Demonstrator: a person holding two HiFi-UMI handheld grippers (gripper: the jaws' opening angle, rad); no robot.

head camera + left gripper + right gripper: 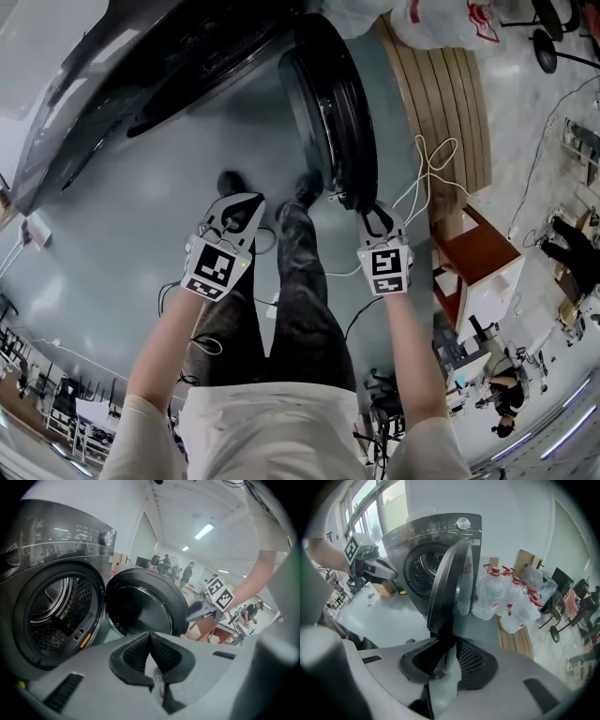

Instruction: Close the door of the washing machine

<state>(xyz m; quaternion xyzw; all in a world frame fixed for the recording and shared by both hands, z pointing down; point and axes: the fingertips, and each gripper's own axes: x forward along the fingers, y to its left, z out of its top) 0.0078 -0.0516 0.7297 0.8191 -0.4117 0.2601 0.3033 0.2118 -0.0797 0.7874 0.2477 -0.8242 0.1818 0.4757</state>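
Note:
The dark washing machine stands at the top left of the head view. Its round door swings far out over the floor. My right gripper is at the door's outer edge. In the right gripper view the door is edge-on and its rim runs down between the pads of the right gripper, which close on it. My left gripper hangs free over the floor, left of the door, shut and empty. The left gripper view, past the left gripper, shows the open drum, the door and the right gripper at its rim.
Large water bottles stand on a wooden pallet right of the machine. White cables trail across the floor by a brown cabinet. The person's legs stand between the grippers. Other people work at desks behind.

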